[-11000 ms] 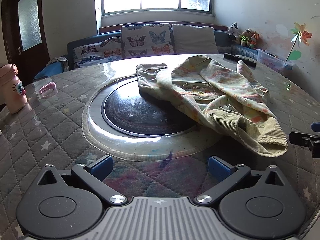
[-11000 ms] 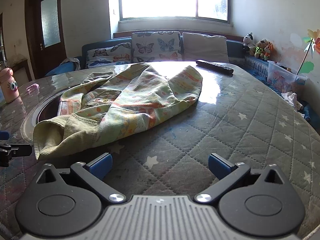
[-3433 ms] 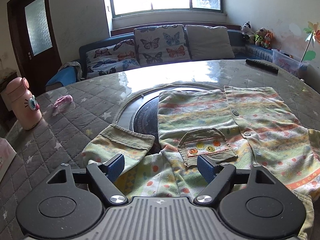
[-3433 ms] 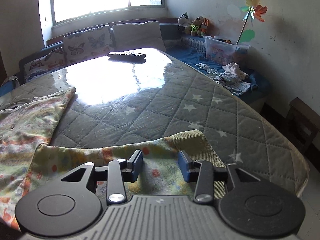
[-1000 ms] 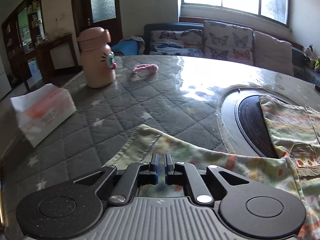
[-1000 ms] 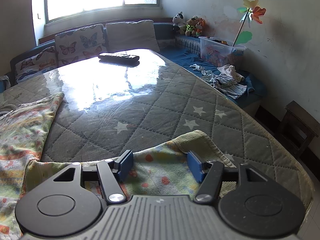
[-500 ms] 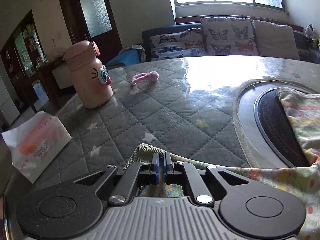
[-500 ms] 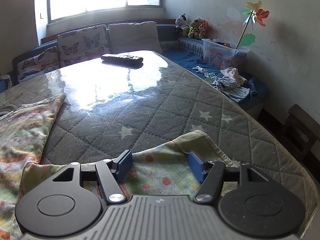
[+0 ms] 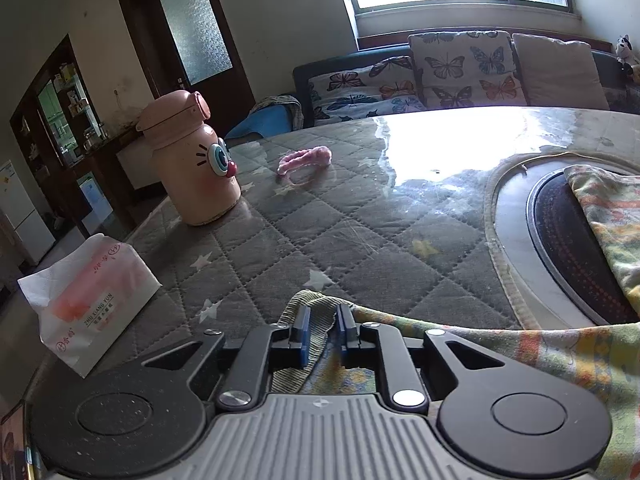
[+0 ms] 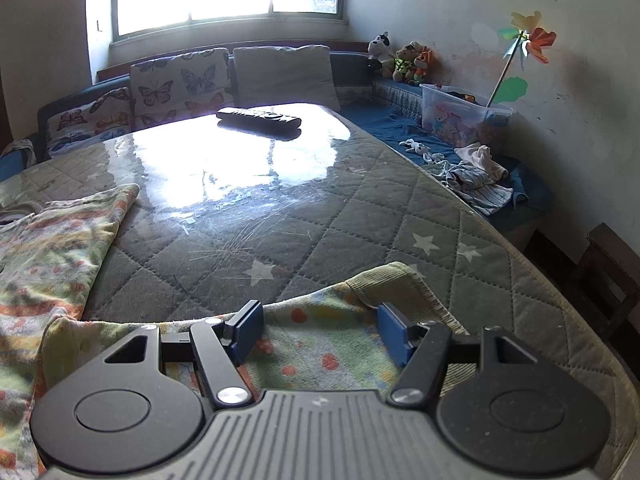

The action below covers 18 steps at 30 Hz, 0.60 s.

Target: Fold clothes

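Note:
A child's yellow-green patterned shirt point(image 10: 52, 248) lies spread on the quilted table point(image 10: 360, 216). In the left wrist view my left gripper point(image 9: 322, 324) has its blue pads a small gap apart, with the ribbed cuff of the left sleeve point(image 9: 316, 320) still between them. The sleeve runs right toward the shirt body point(image 9: 608, 216). In the right wrist view my right gripper point(image 10: 320, 324) is open and hovers over the right sleeve point(image 10: 332, 332), whose ribbed cuff point(image 10: 404, 284) lies flat near the table's right edge.
A pink cartoon bottle point(image 9: 188, 168), a tissue pack point(image 9: 88, 300) and a pink hair band point(image 9: 306, 160) are on the table's left. A dark round hotplate point(image 9: 568, 240) sits mid-table. A remote point(image 10: 260, 118) lies at the far side. A sofa is behind.
My left gripper, shut on the sleeve cuff half a second ago, has parted its pads a little. The right gripper has stayed open over the right sleeve.

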### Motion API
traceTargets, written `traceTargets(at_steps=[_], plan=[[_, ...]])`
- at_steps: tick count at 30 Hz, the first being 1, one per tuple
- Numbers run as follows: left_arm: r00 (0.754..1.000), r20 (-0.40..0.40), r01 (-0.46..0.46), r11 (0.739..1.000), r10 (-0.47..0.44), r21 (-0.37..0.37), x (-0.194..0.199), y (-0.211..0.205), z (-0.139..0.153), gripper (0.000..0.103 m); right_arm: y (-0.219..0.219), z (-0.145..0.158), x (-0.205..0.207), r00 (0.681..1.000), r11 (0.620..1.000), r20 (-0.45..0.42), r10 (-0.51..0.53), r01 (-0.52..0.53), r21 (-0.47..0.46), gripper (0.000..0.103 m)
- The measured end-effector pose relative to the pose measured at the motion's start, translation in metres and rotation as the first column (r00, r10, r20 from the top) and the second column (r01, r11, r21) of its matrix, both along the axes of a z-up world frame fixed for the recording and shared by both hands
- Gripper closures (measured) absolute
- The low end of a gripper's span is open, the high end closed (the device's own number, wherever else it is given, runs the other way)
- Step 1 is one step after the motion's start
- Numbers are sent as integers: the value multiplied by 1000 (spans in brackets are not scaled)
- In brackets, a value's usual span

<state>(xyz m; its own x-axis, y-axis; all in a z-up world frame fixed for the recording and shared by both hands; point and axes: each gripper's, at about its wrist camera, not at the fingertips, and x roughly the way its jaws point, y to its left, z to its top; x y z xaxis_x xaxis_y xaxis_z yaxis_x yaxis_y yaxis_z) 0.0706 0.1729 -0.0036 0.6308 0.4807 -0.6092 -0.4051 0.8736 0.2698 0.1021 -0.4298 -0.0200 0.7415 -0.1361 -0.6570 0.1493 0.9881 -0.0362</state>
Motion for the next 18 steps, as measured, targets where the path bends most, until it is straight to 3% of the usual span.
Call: traceTargets(at_steps=[6, 10, 14, 18], plan=[[1000, 5, 24, 999, -23, -23, -12, -12, 11, 86, 16, 18, -18, 996, 996, 30, 83, -82, -16, 38], [993, 28, 116, 993, -115, -34, -24, -40, 21, 76, 35, 29, -32, 982, 982, 37, 187, -188, 19, 37], [969, 53, 245, 968, -242, -60, -33, -78, 27, 70, 63, 30, -41, 957, 956, 33, 289, -290, 29, 37], [925, 68, 379, 923, -375, -69, -40, -118, 29, 62, 91, 30, -49, 921, 920, 30, 389, -390, 39, 37]])
